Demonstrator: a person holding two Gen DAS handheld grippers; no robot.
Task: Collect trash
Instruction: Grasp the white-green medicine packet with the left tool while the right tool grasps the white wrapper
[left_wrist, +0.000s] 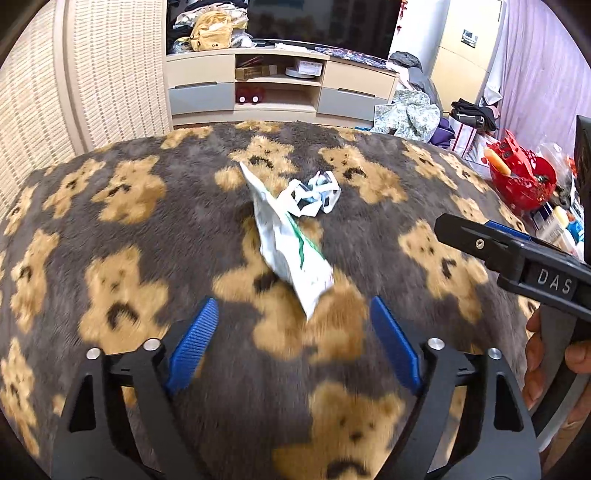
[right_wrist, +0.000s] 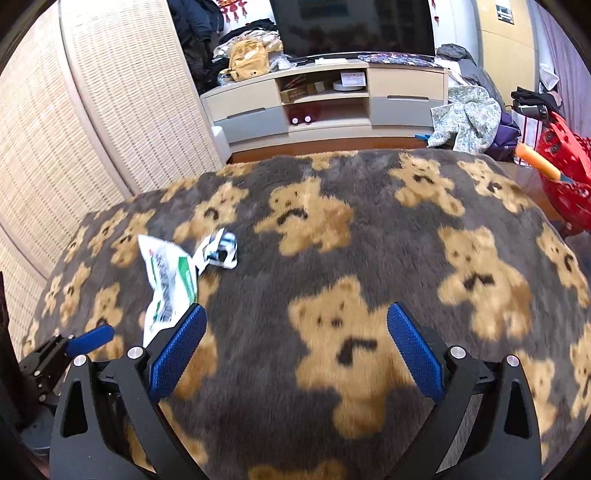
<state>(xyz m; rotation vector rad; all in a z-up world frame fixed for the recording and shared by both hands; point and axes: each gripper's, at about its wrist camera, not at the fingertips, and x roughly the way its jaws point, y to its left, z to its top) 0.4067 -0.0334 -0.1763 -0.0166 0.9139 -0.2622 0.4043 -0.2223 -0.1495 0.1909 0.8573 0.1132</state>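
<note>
Two pieces of trash lie on a grey rug with tan bears (left_wrist: 177, 229). One is a long white wrapper with green print (left_wrist: 291, 251), the other a crumpled white and black paper (left_wrist: 314, 195) just beyond it. My left gripper (left_wrist: 294, 310) hovers open over the rug, and the wrapper's near tip lies between its blue pads without touching them. In the right wrist view the wrapper (right_wrist: 168, 280) and the crumpled paper (right_wrist: 219, 251) sit to the left. My right gripper (right_wrist: 297, 312) is open over bare rug with nothing between its fingers.
A woven screen (left_wrist: 74, 92) stands at the left. A low TV cabinet (left_wrist: 280, 85) lies past the rug. A clothes pile (left_wrist: 410, 110) and a red basket (left_wrist: 521, 177) crowd the right. A person's hand (left_wrist: 546, 354) holds the right gripper's handle.
</note>
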